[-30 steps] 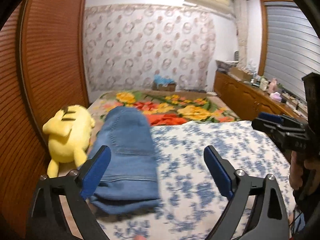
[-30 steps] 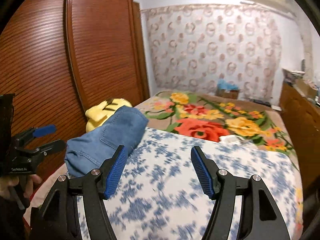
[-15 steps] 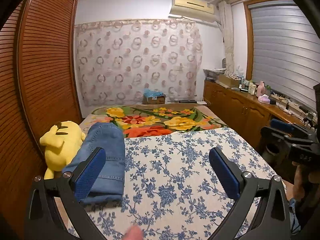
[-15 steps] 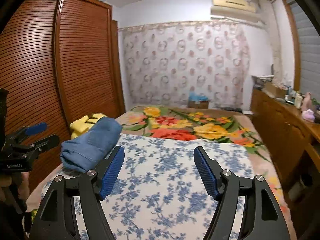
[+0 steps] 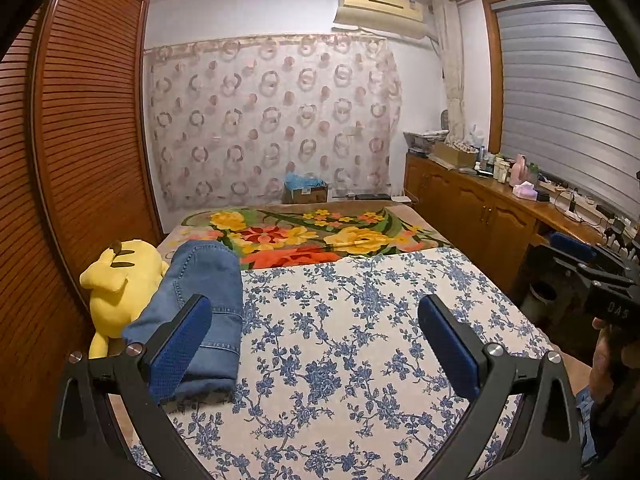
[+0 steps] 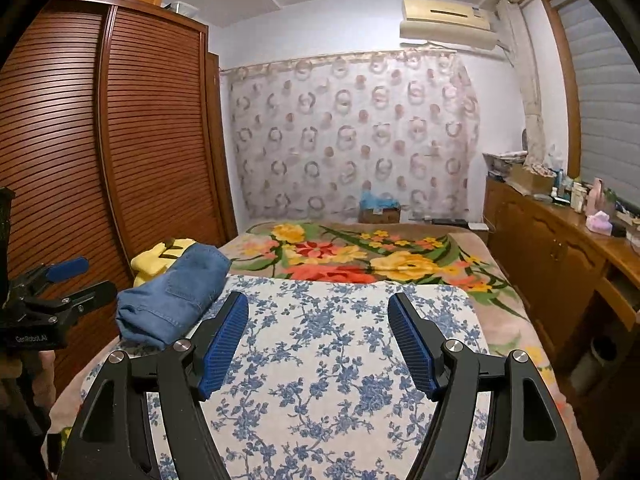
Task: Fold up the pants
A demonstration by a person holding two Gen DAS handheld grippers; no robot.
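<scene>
The folded blue jeans [image 5: 200, 312] lie at the left edge of the bed [image 5: 360, 340], at about 10 o'clock from the left gripper [image 5: 316, 344], long axis pointing away, nearer to it than the right gripper [image 6: 318, 340]; both jaws are spread wide, holding nothing.

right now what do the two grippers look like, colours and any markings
Both are matte black frames with two angled fingers, each faced with a ribbed blue pad and pinned by silver bolts. The left gripper shows white "GenRobot.AI" lettering on its body in the right wrist view. The right gripper carries pale characters, roughly "DAS". No cables visible.
</scene>
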